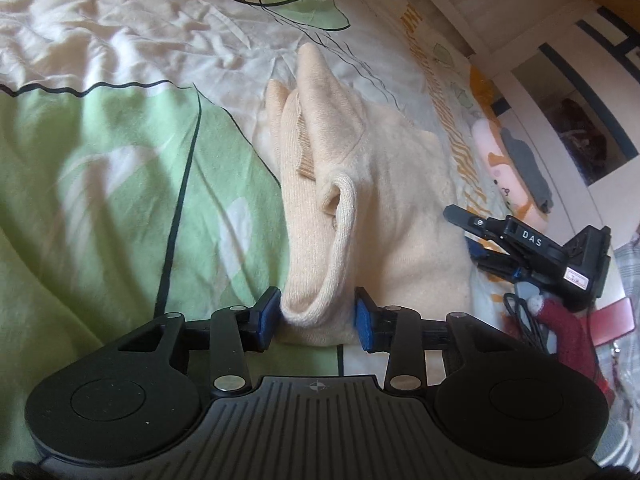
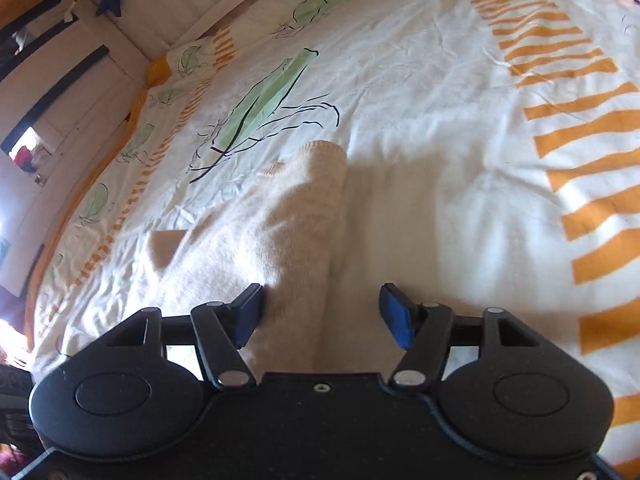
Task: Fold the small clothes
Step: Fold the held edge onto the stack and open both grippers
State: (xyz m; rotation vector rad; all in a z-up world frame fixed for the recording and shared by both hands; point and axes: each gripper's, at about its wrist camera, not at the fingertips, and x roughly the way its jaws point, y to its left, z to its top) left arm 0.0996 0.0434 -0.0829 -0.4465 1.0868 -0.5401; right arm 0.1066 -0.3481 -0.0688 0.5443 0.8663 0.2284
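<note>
Two blue-padded fingers of the left gripper [image 1: 316,318] sit at the lower centre, spread around the cream garment's [image 1: 352,200] ribbed fold, one pad touching it, the other clear. Beyond, at right, the right gripper [image 1: 472,232] reads "DAS"; its jaws stand apart over the garment, which lies on the leaf-printed bedspread [image 1: 100,160].

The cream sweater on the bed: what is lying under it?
Under the cream sweater only the leaf-printed bedcover shows, spreading out around it. Anything directly beneath the knit is covered and cannot be seen.
</note>
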